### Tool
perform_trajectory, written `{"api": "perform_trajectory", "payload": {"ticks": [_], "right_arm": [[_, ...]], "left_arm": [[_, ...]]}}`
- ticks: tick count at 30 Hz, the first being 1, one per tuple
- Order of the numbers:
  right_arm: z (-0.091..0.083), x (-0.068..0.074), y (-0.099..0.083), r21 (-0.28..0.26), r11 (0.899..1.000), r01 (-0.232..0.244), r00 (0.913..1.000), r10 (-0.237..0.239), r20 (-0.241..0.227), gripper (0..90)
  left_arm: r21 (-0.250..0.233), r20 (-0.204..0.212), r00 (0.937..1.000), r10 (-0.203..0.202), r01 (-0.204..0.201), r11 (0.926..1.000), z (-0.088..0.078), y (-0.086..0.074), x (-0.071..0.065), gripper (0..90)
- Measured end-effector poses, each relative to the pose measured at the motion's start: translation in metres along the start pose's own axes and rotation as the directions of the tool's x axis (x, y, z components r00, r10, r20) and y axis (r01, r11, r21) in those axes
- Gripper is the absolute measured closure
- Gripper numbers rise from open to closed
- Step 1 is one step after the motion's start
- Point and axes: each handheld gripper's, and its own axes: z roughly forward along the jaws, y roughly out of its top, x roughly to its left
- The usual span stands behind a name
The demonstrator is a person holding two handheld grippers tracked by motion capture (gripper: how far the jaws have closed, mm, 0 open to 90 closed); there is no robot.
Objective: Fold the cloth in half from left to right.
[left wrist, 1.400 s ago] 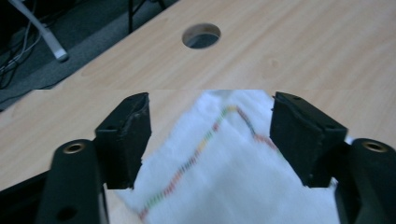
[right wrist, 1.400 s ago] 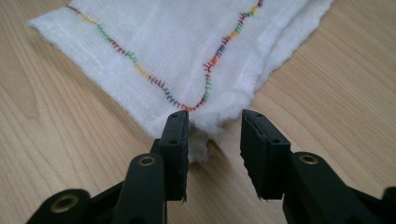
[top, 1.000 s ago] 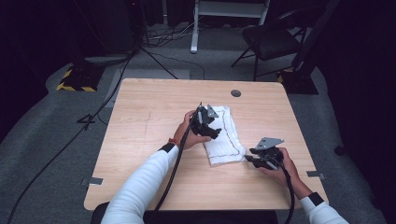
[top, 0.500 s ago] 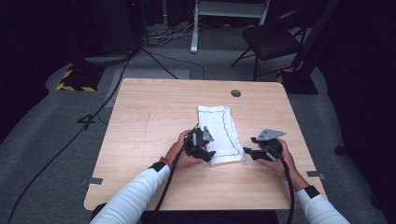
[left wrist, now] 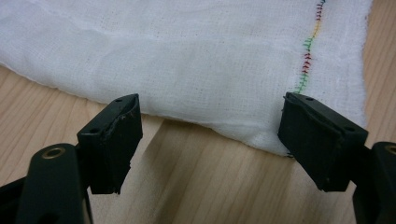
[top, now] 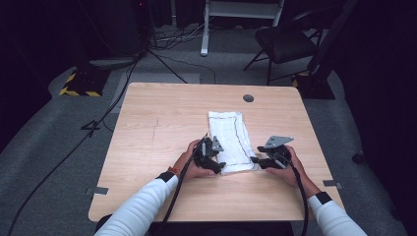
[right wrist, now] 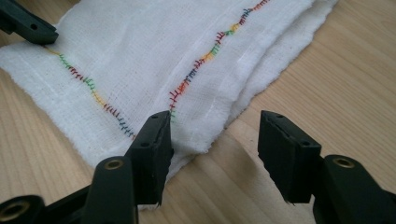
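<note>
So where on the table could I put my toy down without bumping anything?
The table's whole left side beside the white cloth is bare wood, and so is the far strip past the cloth. It's crowded at the cloth's near end, where the left gripper and right gripper sit.

No readable text, label, brand or number on cloth [top: 229, 141], desk [top: 162, 118] or grippers. One sign: yellow-black hazard stripes [top: 78, 91] on edge of dark base on floor, far left of desk.
</note>
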Motion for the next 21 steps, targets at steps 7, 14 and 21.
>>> {"api": "perform_trajectory", "payload": {"ticks": [7,14,21], "right_arm": [[-0.003,0.007,-0.002,0.011,1.000,0.012,0.9984,-0.012,-0.055,45.8],[-0.006,0.023,-0.003,0.017,0.999,0.034,0.9948,-0.032,-0.097,45.8],[-0.011,0.039,-0.009,0.008,1.000,0.030,0.9922,-0.029,-0.121,45.8]], "left_arm": [[-0.005,0.037,0.9990,-0.023,0.023,0.9997,-0.005,-0.009,0.002,21.8],[-0.005,0.046,0.9981,-0.042,0.043,0.9991,-0.012,-0.019,-0.001,21.7],[-0.015,0.072,0.9940,-0.083,0.084,0.9964,-0.020,-0.032,-0.009,21.7]]}}
